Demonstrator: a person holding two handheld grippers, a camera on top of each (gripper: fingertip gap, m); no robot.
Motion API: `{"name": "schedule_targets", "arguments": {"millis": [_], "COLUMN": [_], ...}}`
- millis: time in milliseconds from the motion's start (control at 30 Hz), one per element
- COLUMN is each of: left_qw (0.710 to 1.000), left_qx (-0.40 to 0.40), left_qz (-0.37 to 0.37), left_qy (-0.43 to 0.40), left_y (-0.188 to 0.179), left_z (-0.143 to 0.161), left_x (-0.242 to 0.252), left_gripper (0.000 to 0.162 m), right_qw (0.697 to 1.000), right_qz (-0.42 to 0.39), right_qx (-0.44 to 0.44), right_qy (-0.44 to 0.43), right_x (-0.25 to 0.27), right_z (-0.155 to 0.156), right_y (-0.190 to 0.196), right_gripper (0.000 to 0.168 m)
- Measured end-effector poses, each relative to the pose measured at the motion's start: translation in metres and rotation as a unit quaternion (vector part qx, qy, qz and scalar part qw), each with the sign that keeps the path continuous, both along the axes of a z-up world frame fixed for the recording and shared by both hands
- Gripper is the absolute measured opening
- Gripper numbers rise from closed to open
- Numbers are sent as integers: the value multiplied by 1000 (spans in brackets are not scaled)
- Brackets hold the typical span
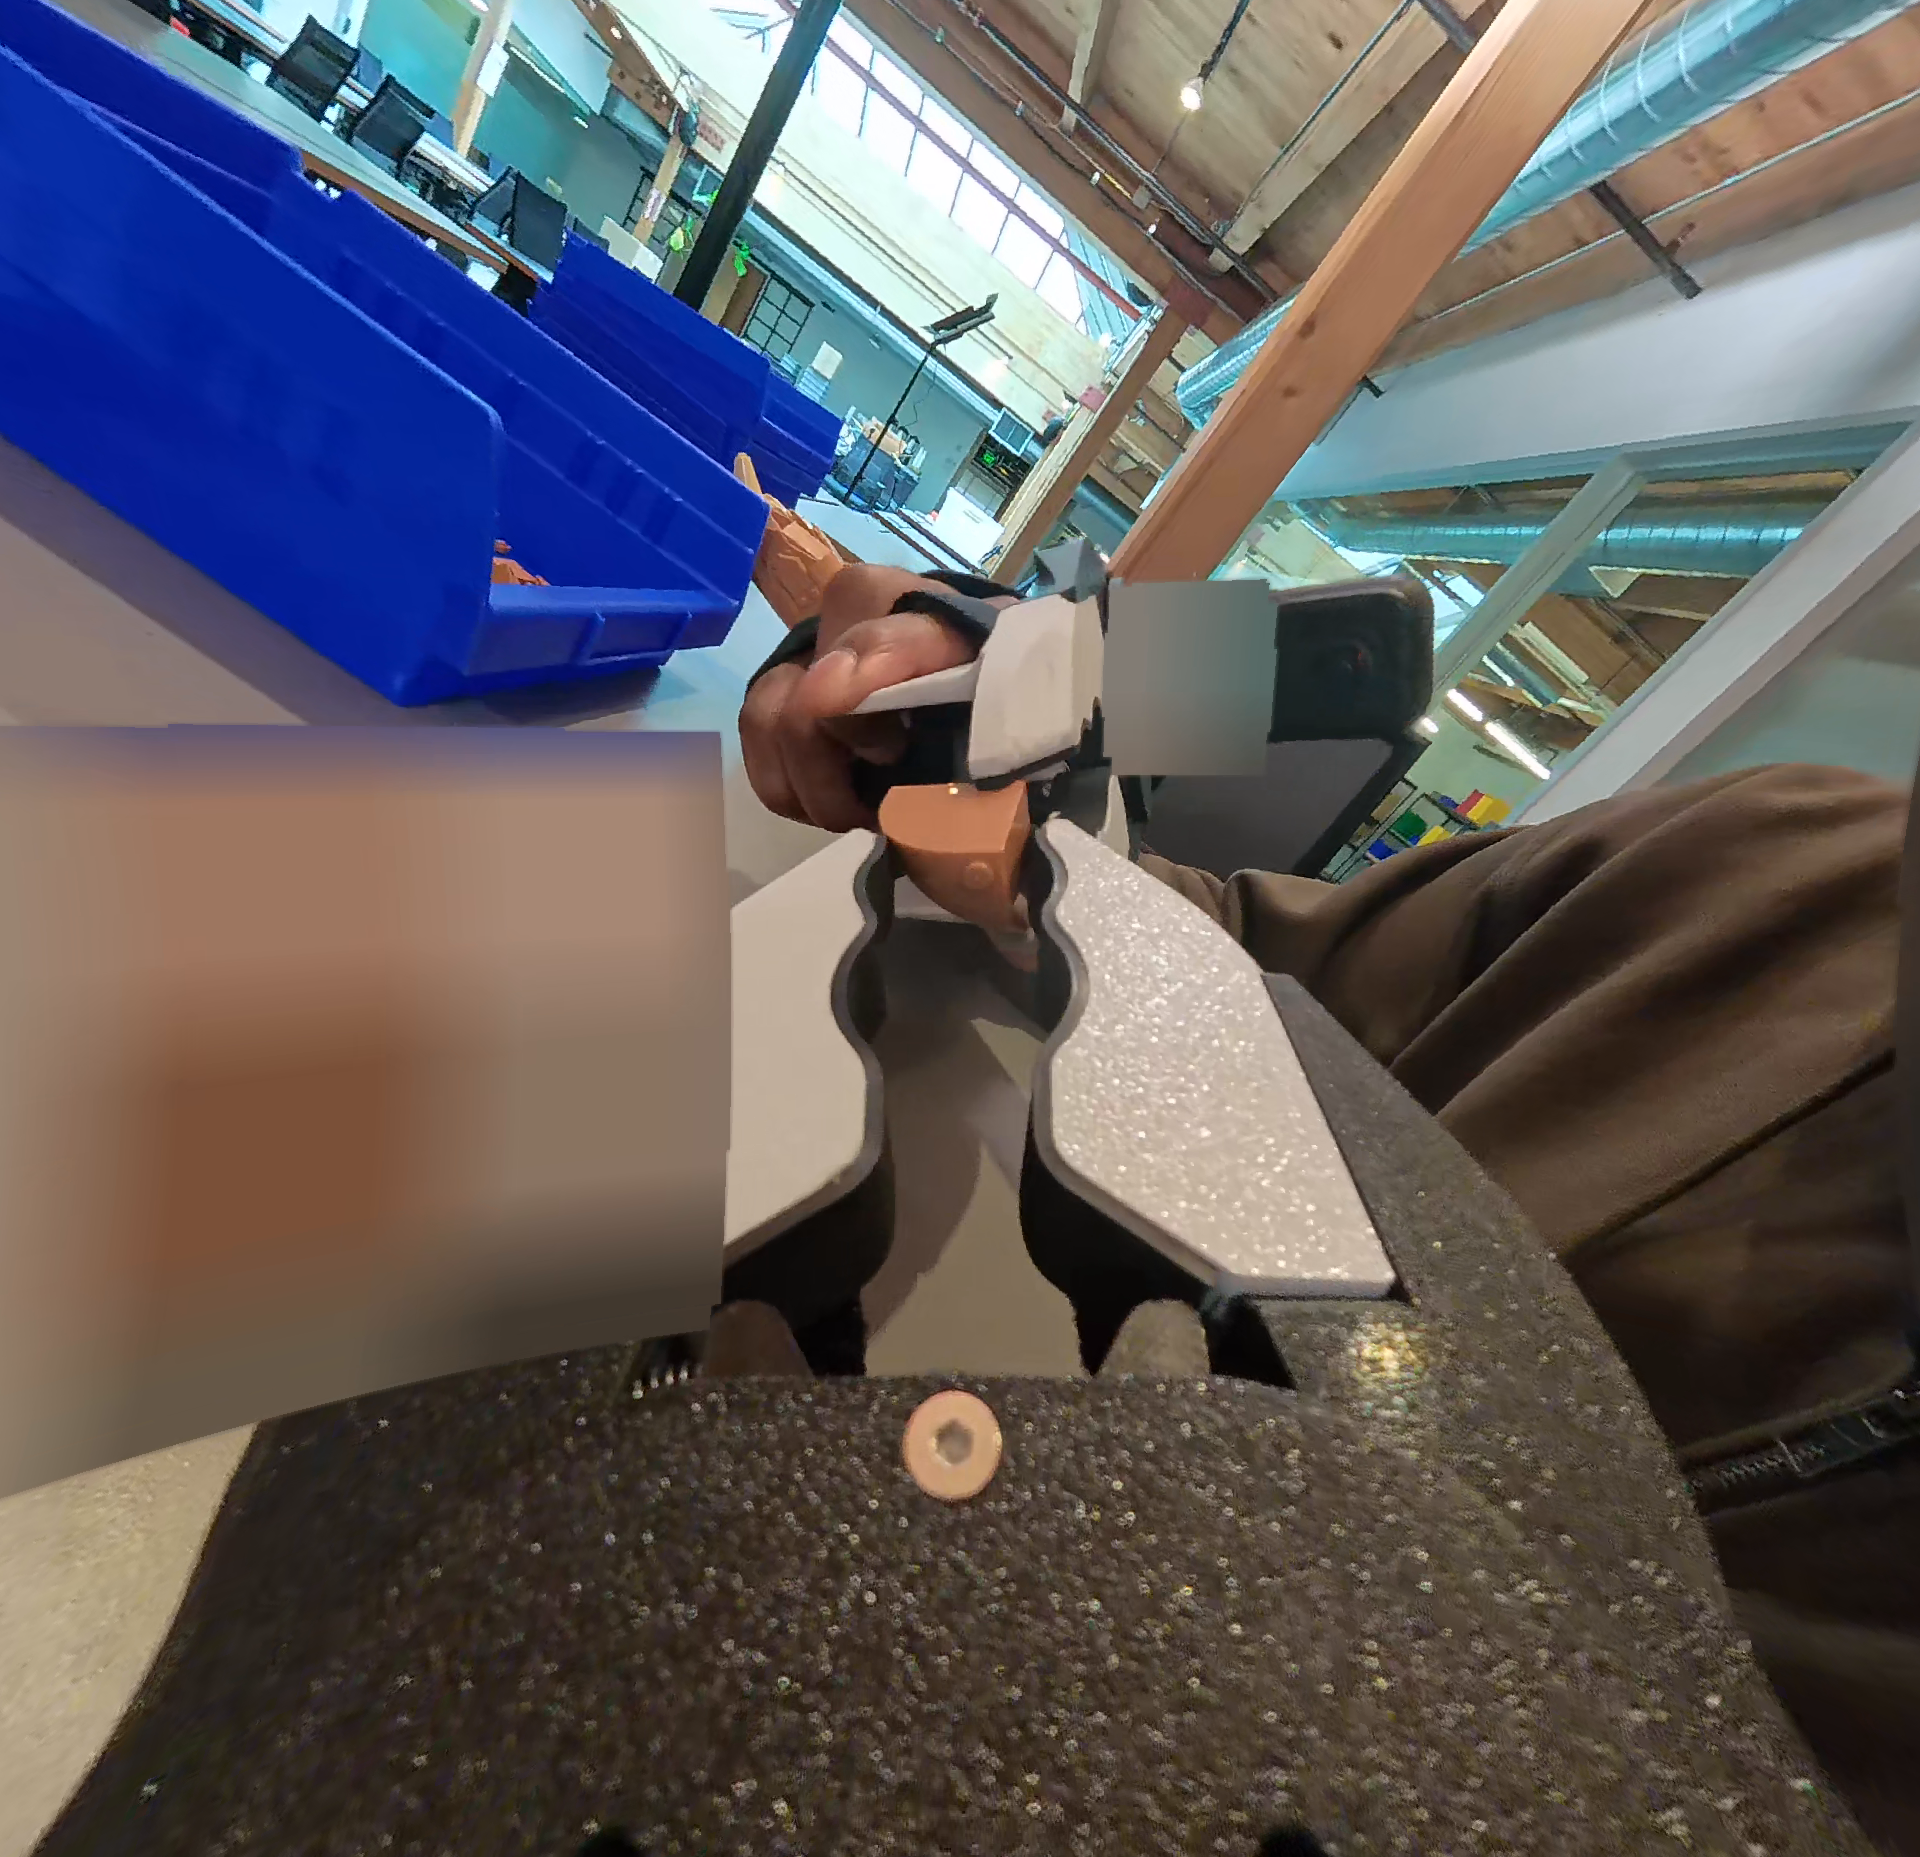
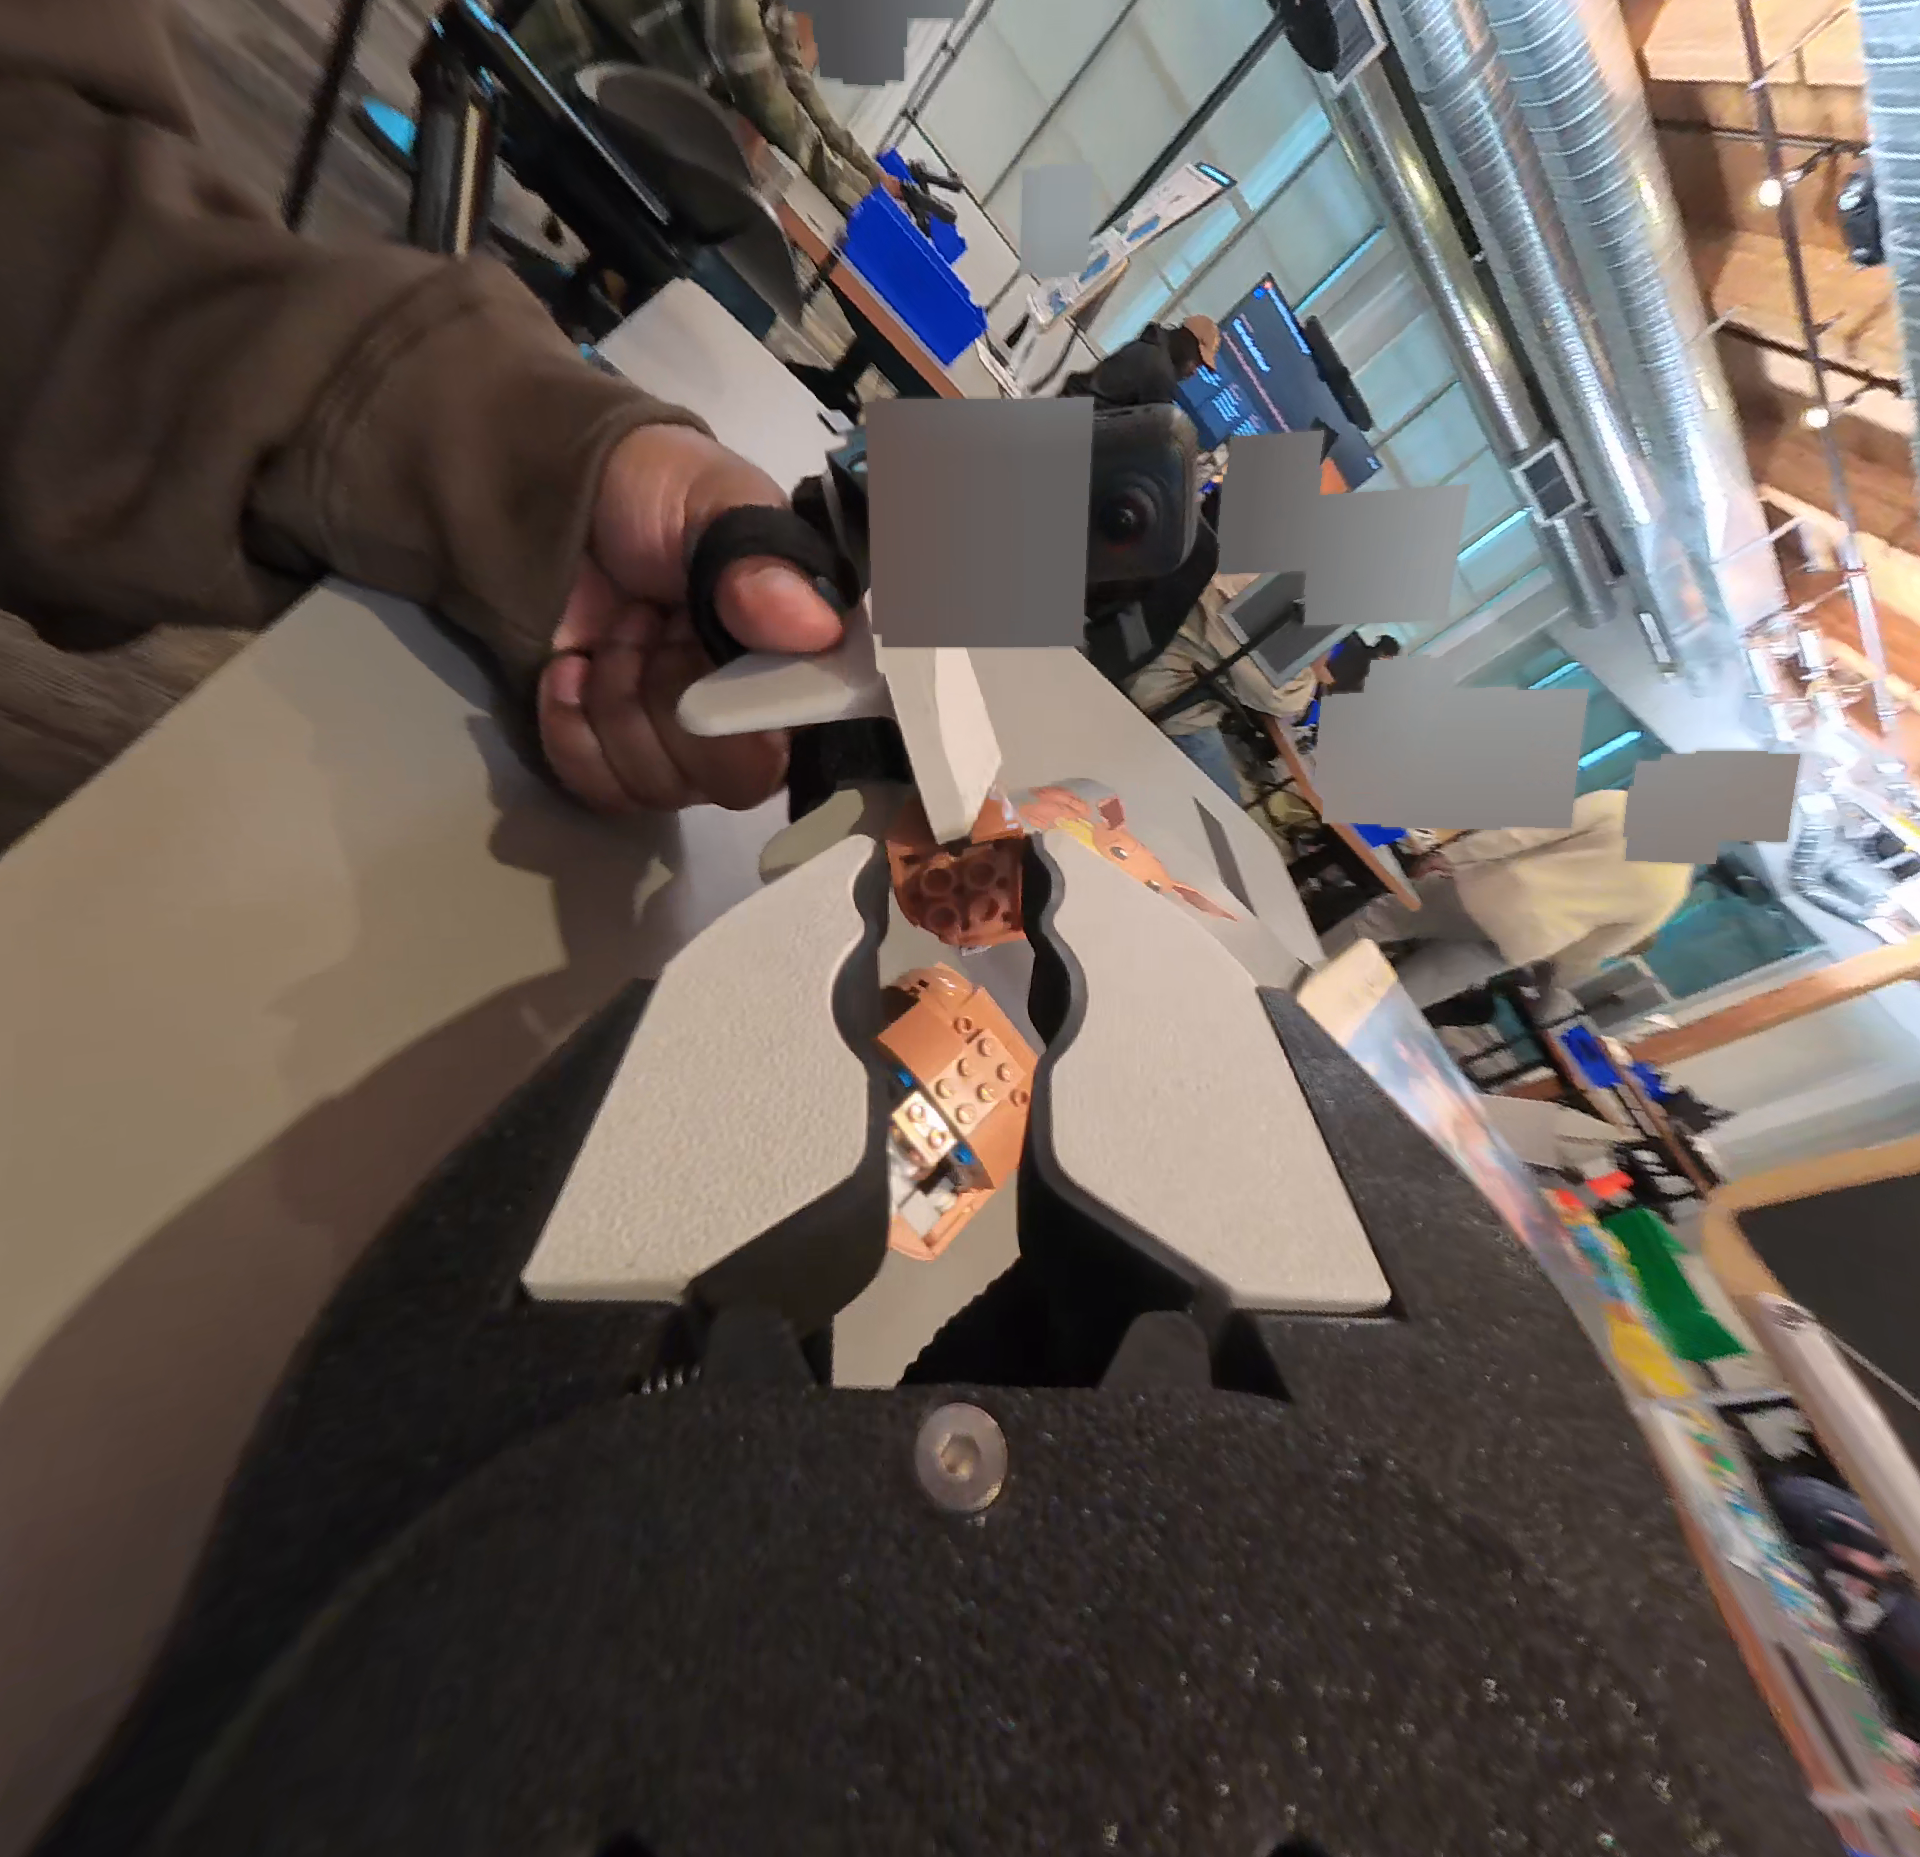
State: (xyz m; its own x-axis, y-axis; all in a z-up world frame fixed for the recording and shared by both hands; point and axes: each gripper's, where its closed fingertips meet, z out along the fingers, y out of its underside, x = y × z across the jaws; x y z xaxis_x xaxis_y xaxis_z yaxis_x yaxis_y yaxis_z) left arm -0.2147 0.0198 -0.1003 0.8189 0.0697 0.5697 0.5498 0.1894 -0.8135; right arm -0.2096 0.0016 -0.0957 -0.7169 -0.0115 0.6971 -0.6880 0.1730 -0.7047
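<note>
A small brown brick piece (image 1: 961, 857) sits between the tips of my left gripper (image 1: 961, 851), which is shut on it. My right gripper (image 1: 1023, 711), held by a hand, faces it from the far side and clamps the same piece. In the right wrist view the piece (image 2: 961, 903) shows its hollow underside between the tips of my right gripper (image 2: 956, 867), with a left gripper finger (image 2: 945, 758) pressing on it from above. A larger brown brick assembly (image 2: 961, 1075) lies on the grey table (image 2: 312, 872) below the right fingers.
Blue bins (image 1: 312, 405) stand on the table at the left, one holding brown pieces (image 1: 514, 571). A brown brick figure part (image 1: 790, 560) lies behind the hand. More brown parts (image 2: 1112, 841) and a printed booklet (image 2: 1455, 1111) lie at the right. Both grippers' tips are close together, under 4 cm apart.
</note>
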Motion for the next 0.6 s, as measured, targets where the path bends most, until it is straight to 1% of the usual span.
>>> {"name": "schedule_targets", "arguments": {"millis": [233,600], "left_qw": [999,999], "left_qx": [-9,-3], "left_qz": [-19,-36], "left_qy": [25,14], "left_y": [1,2], "left_z": [1,1], "left_x": [8,11], "left_gripper": [24,24], "right_qw": [998,993], "right_qz": [39,64], "right_qx": [7,14], "right_qy": [-51,-98], "right_x": [8,12], "right_z": [2,2], "right_y": [3,5], "right_gripper": [24,23]}}
